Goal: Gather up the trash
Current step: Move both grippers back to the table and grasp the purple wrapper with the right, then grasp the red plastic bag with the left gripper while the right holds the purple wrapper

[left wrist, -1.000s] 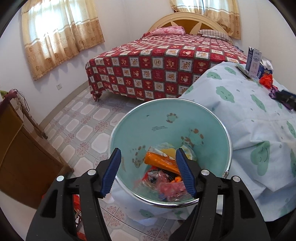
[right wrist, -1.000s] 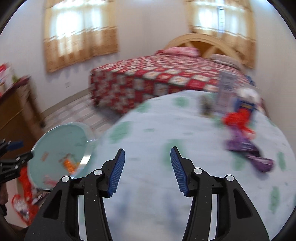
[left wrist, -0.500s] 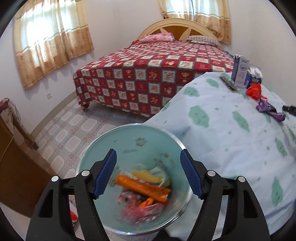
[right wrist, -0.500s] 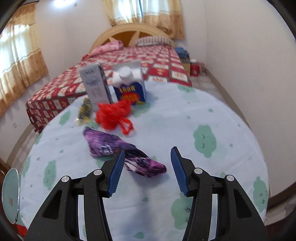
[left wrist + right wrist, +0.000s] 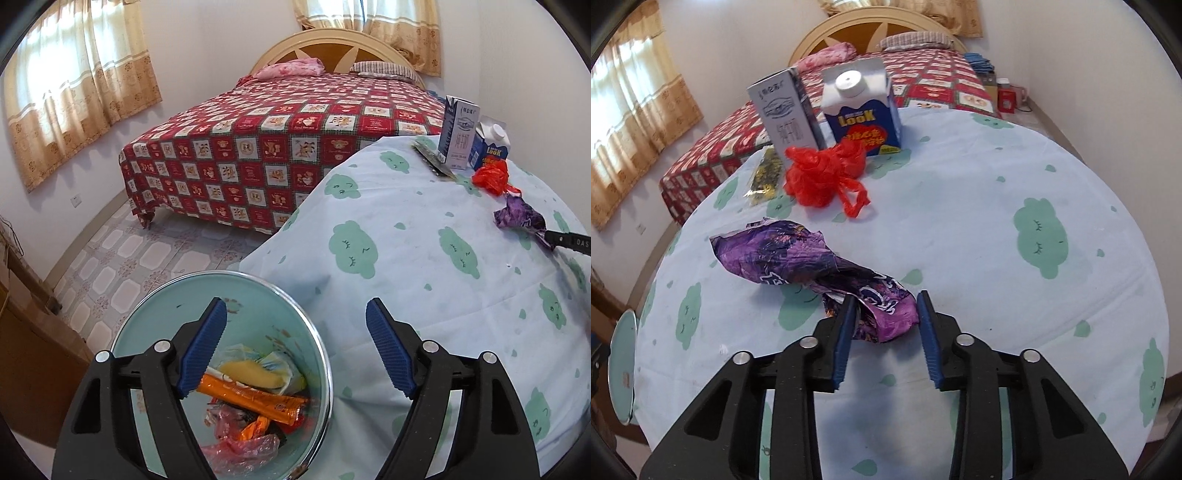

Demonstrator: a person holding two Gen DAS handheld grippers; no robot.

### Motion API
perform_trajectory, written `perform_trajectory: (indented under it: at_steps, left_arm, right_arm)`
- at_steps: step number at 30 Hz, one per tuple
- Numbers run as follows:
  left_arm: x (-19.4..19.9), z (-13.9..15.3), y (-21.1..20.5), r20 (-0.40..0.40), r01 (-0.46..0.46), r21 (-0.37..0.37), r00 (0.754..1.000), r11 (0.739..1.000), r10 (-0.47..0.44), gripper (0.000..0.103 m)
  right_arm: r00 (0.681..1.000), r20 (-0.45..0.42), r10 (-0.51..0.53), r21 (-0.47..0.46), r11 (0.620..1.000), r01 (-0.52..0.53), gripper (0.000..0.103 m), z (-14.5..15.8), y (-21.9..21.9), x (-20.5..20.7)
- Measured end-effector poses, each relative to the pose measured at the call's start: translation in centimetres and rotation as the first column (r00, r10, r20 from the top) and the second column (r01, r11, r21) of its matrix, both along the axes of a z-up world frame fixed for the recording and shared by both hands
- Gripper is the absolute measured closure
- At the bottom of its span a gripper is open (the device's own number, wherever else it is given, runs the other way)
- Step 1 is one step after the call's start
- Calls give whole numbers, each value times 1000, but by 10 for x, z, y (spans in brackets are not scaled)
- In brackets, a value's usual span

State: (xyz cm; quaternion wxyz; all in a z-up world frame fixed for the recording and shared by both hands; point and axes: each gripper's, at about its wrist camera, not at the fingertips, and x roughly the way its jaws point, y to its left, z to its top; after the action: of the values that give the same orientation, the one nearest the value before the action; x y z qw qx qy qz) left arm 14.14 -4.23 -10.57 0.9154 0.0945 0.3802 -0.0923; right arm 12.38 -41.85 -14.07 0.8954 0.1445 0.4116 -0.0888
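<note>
A crumpled purple wrapper (image 5: 812, 266) lies on the round table with the cloud-print cloth (image 5: 997, 221). My right gripper (image 5: 886, 306) is open, its jaws on either side of the wrapper's near end, not closed on it. Behind it lie a red plastic bag (image 5: 823, 173), a gold wrapper (image 5: 764, 173), a grey carton (image 5: 786, 110) and a blue milk carton (image 5: 860, 110). My left gripper (image 5: 295, 336) is open and empty above a pale green bin (image 5: 155, 332) holding several wrappers beside the table. The purple wrapper (image 5: 517, 218) also shows in the left wrist view.
A bed with a red patterned cover (image 5: 280, 140) stands behind the table. A brown wooden cabinet (image 5: 26, 350) is left of the bin. The floor (image 5: 122, 251) between bed and bin is tiled. The bin (image 5: 622, 365) shows at the table's left edge in the right wrist view.
My right gripper has swung from the bin side over the table and come down around the purple wrapper's end. My left gripper has drawn back and right from the bin.
</note>
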Motion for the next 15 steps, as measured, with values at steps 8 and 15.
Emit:
perform_trajectory:
  at_steps: [8, 15]
  left_arm:
    - [11, 8, -13, 2, 16, -7, 1000, 1000, -16, 26]
    - [20, 18, -42, 7, 56, -6, 998, 998, -56, 26]
  right_arm:
    - [999, -7, 49, -21, 999, -49, 81, 4, 10, -1]
    - [998, 65, 13, -27, 1000, -11, 83, 25, -3, -21]
